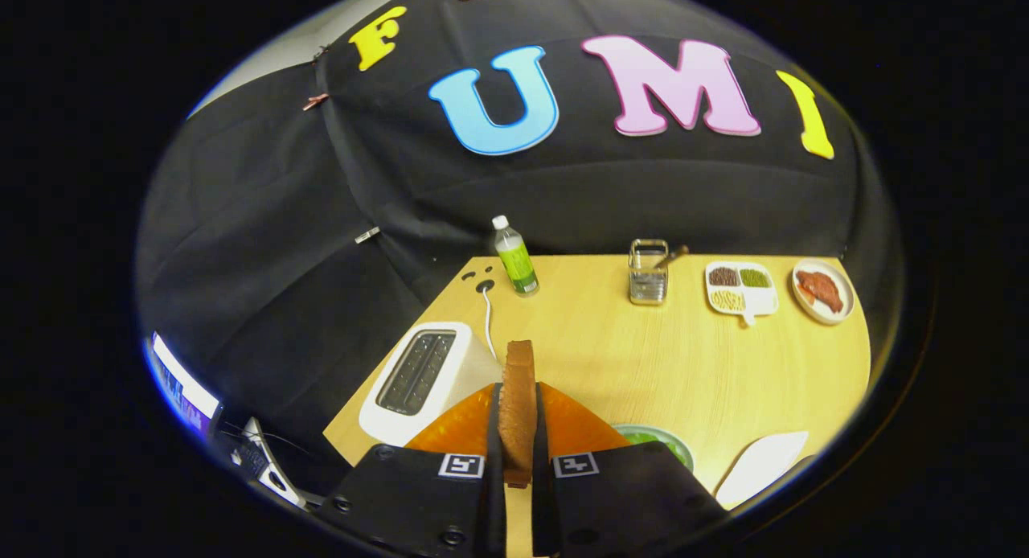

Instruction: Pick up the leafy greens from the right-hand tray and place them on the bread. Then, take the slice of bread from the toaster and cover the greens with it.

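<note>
My gripper [518, 417] is shut on a slice of bread [518, 397], held upright on edge between the two orange fingers [454, 425] above the table. The white toaster [422, 377] sits just left of the fingers, its slots dark. Just right of the fingers, a pale green plate [674, 441] holds leafy greens [643, 438], partly hidden behind the gripper body. A white tray [760, 461] lies further right, by the table's near edge.
Along the far side of the wooden table [683, 365] stand a green-labelled bottle [514, 256], a small metal basket [648, 272], a white divided dish [741, 289] with grains and a plate with red meat [821, 290]. The toaster's white cord [487, 317] runs back.
</note>
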Tool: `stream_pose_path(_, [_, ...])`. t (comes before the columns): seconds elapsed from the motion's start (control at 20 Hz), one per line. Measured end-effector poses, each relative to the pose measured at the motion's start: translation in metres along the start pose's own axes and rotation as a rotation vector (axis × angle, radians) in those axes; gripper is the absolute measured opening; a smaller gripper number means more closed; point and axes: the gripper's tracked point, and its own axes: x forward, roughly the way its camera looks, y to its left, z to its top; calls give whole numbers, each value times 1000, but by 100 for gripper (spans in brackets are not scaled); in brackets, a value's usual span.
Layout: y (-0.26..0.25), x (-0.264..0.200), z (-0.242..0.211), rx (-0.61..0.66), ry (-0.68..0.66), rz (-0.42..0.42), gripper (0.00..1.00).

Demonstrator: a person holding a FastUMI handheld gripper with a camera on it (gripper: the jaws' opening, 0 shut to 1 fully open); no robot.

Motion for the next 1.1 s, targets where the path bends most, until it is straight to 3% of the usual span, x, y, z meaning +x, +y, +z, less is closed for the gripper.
stream_pose_path(0.6, [-78,30,-92,239,92,-47,17])
stream_pose_path(1.1, [-122,28,-119,223,85,-134,19])
